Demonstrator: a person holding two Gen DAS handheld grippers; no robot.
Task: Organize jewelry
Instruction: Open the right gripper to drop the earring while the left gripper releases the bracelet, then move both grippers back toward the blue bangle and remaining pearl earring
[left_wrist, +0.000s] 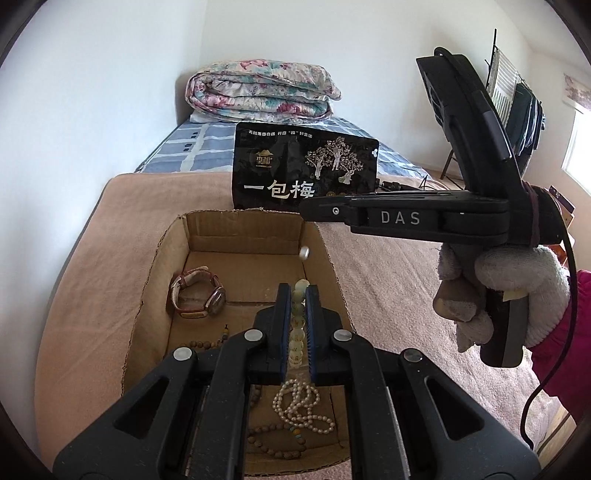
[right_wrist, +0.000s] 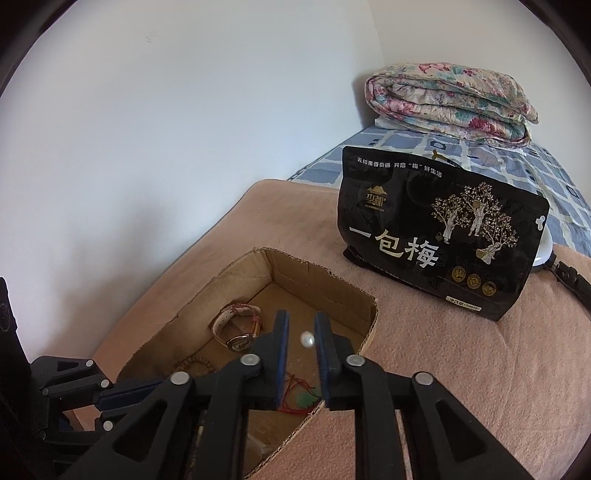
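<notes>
My left gripper (left_wrist: 298, 291) is shut on a bracelet of pale green and cream beads (left_wrist: 296, 334), held over an open cardboard box (left_wrist: 243, 215). In the box lie a wristwatch (left_wrist: 199, 295), a wooden bead string (left_wrist: 275, 430) and a pearl necklace (left_wrist: 301, 410). My right gripper (right_wrist: 301, 317) stands open over the box (right_wrist: 317, 274). A single white pearl (right_wrist: 307, 338) hangs loose between its fingers, touching neither pad. From the left wrist view the pearl (left_wrist: 304, 254) is in the air just under the right gripper (left_wrist: 308, 212).
A black snack bag (right_wrist: 436, 236) stands behind the box on the pink blanket (right_wrist: 461, 369). A folded floral quilt (right_wrist: 447, 99) lies on the bed beyond. A red cord with a green pendant (right_wrist: 303, 398) lies in the box. A gloved hand (left_wrist: 517, 291) holds the right gripper.
</notes>
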